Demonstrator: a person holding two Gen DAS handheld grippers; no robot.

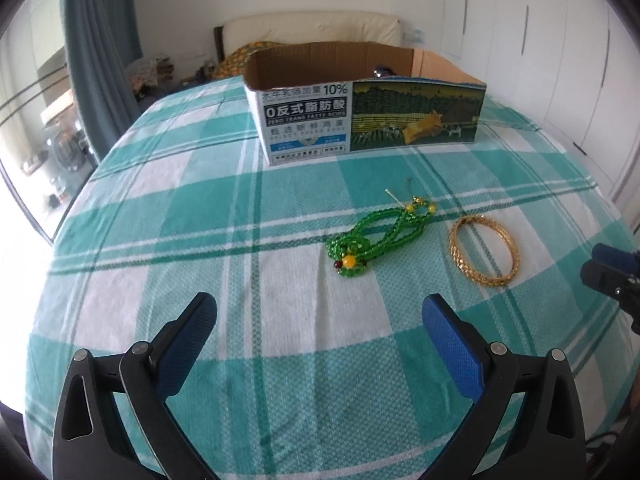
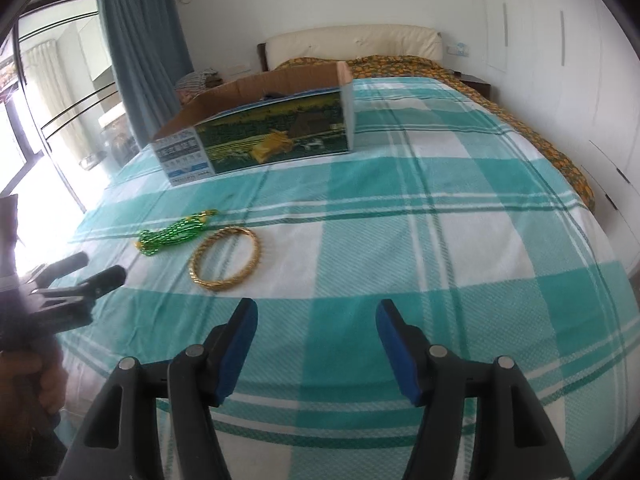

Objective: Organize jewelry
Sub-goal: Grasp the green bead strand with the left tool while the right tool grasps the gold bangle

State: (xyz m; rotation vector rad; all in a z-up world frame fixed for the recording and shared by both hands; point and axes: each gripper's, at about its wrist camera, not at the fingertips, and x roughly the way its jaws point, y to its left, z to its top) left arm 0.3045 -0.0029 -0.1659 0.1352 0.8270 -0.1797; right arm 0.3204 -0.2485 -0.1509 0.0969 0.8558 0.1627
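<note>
A green bead necklace [image 1: 376,238] with yellow beads lies on the checked bed cover; it also shows in the right wrist view [image 2: 176,232]. A gold bangle [image 1: 482,249] lies flat just right of it, also in the right wrist view [image 2: 226,260]. An open cardboard box [image 1: 360,120] stands behind them, also in the right wrist view [image 2: 260,136]; something dark lies inside it. My left gripper [image 1: 320,316] is open and empty, short of the necklace. My right gripper [image 2: 316,316] is open and empty, to the right of the bangle.
The teal and white checked cover [image 2: 440,240] spans the bed. A headboard [image 2: 352,42] and an orange patterned blanket [image 2: 400,62] lie beyond the box. A curtain and window are at the left, white wardrobes [image 2: 560,40] at the right.
</note>
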